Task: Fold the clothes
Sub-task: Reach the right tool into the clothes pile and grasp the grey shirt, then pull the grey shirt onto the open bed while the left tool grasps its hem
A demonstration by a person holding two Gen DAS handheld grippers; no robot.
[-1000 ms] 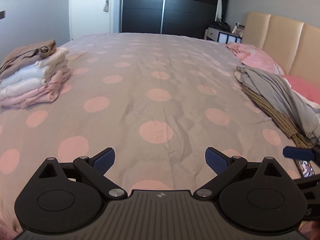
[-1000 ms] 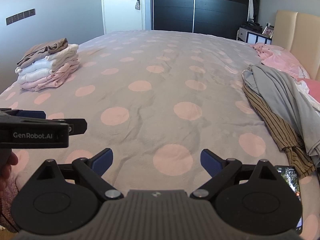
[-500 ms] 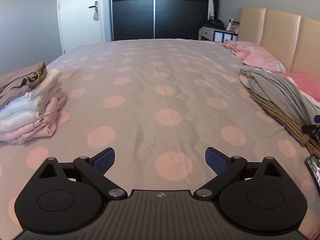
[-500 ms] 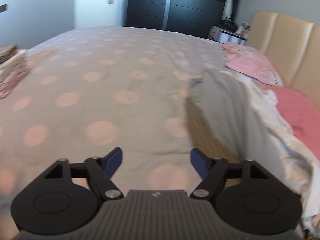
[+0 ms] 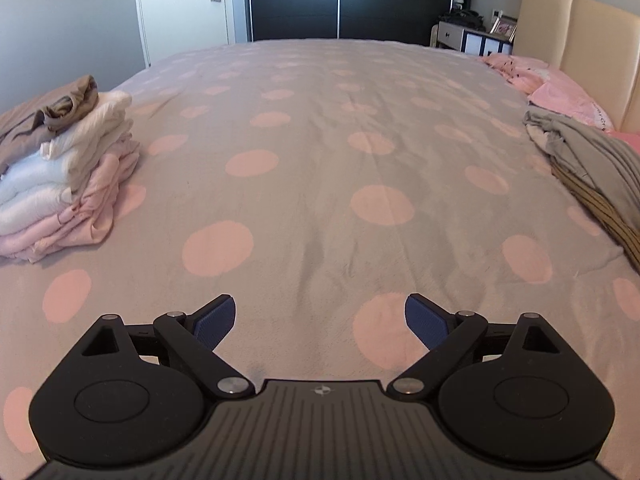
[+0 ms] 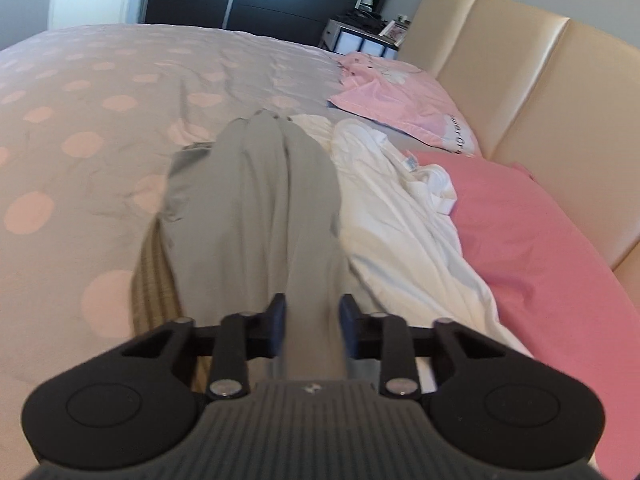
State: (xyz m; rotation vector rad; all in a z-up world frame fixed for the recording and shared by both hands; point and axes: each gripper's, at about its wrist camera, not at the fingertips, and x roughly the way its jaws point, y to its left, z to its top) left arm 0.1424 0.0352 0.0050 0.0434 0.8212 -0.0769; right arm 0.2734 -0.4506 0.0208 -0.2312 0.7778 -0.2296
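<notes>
- Presently, two grippers are in view: the left gripper (image 5: pixel 320 320) hovers over bare bedspread (image 5: pixel 320 160), fingers spread wide, holding nothing.
- The right gripper (image 6: pixel 312 326) has fingers drawn narrow, with a fold of the grey garment (image 6: pixel 260 200) between the pads; firm contact cannot be told through the blur.
- One folded stack (image 5: pixel 60 168) sits at 9 o'clock in the left view; layers not countable with certainty.
- One unfolded heap at 3 o'clock: grey garment, one striped garment (image 6: pixel 154 280), one white garment (image 6: pixel 392 208).
- Two pink pillows (image 6: pixel 540 248); the far one's printed lettering is unreadable.
</notes>
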